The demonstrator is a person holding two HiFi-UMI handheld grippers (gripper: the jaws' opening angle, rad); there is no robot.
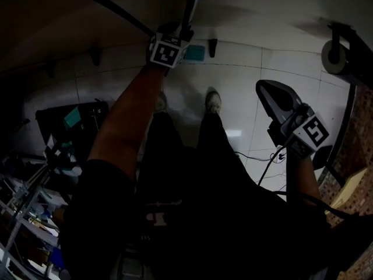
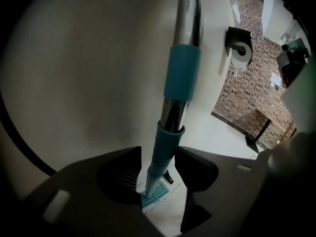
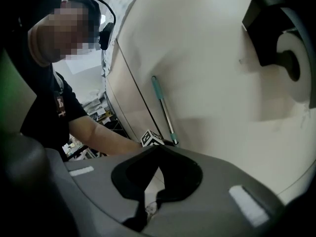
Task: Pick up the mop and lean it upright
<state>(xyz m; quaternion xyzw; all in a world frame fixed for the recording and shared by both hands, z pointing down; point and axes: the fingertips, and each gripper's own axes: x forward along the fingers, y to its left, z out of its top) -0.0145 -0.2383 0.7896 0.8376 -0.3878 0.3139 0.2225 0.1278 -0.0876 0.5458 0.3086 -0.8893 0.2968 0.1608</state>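
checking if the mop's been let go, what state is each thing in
mop, upright, head on the floor
left gripper, open, mop handle between its jaws
right gripper, shut, empty
paper roll, hung on its wall holder

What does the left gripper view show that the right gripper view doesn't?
Only the left gripper view shows the teal mop head on the floor and a brick wall. Only the right gripper view shows the person's arm and headphones. Both show the mop handle by the white wall and the paper roll on its holder.
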